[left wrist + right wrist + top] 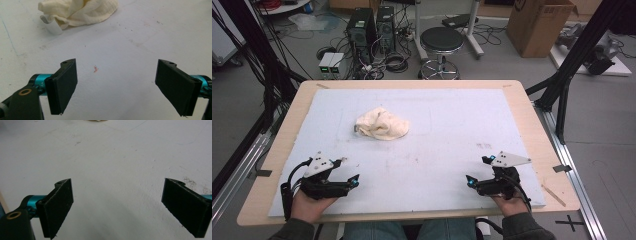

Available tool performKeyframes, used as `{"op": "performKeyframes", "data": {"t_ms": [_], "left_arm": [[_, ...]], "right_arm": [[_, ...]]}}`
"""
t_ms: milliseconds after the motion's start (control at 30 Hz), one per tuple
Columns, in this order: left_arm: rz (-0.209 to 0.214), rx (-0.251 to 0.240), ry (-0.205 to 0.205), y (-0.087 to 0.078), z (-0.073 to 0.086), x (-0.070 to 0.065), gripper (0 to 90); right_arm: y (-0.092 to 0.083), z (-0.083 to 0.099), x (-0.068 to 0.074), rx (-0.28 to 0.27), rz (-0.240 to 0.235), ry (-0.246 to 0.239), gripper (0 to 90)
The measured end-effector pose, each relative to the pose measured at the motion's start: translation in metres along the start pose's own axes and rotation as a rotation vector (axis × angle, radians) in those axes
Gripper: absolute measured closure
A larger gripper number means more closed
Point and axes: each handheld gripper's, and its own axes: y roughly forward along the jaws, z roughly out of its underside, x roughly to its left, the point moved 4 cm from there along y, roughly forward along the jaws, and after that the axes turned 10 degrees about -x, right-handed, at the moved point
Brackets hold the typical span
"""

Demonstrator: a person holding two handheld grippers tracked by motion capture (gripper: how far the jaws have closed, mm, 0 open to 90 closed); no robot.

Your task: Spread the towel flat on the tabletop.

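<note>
The left claw [351,172] stands with its jaws wide apart and nothing between them, above the white mat [452,130] on the table [532,107]. The right claw [475,170] is just as wide apart and bare. Each hand rests low at the mat's near edge, pointing inward. The crumpled cream cloth [382,124] lies well beyond the left claw; what may be a white tag [53,26] sticks out of it.
</note>
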Motion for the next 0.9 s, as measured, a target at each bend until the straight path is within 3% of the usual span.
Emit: {"op": "performKeyframes", "data": {"t_ms": [900], "left_arm": [[0.011,0.000,0.007,0.0002,0.0017,0.0001,20.1]], "right_arm": [[-0.0006,0.0002,0.0015,-0.007,-0.016,0.003,9.7]]}}
